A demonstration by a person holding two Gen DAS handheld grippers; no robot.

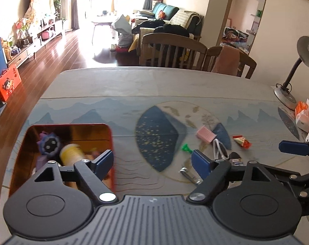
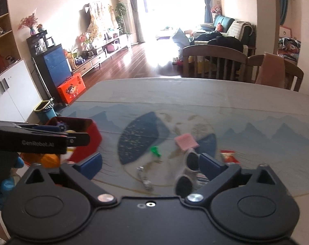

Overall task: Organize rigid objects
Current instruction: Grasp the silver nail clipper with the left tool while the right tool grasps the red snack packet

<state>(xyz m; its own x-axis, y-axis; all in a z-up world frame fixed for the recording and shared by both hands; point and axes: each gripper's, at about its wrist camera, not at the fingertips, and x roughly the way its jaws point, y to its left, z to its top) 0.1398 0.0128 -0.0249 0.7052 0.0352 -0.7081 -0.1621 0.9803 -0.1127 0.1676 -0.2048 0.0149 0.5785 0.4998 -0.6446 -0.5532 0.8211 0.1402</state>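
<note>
**Both grippers spread over the table, tin at the left edge**

I hold my left gripper [image 1: 152, 161] low over the near-left part of the table [image 1: 154, 85], its blue pads spread wide with nothing between them; the left pad hangs over the near right corner of the red tin [image 1: 21, 143]. My right gripper [image 2: 151, 164] sits just to the right of it, level and pointing the same way, also released and empty, its right finger [image 2: 210, 164] just beside the sunglasses [image 2: 188, 171].

The tin is a rectangular box with rounded corners and glossy, mirror-like inner walls, standing at the table's left edge. Inside I can see a purple toy with a dark round face [image 1: 48, 145] and a blurred yellow-and-cream cylinder [image 1: 72, 152] lying against it; other contents are too blurred to name.

Loose items lie on the printed cloth towards the near middle: a pink ridged block [image 1: 205, 134], a small green plastic piece [image 1: 186, 148], metal nail clippers [image 1: 188, 174], the white-framed sunglasses with dark lenses, and a red wrapped snack [image 1: 241, 141] further right. A grey gooseneck desk lamp [image 1: 293, 75] stands at the right edge.
</note>
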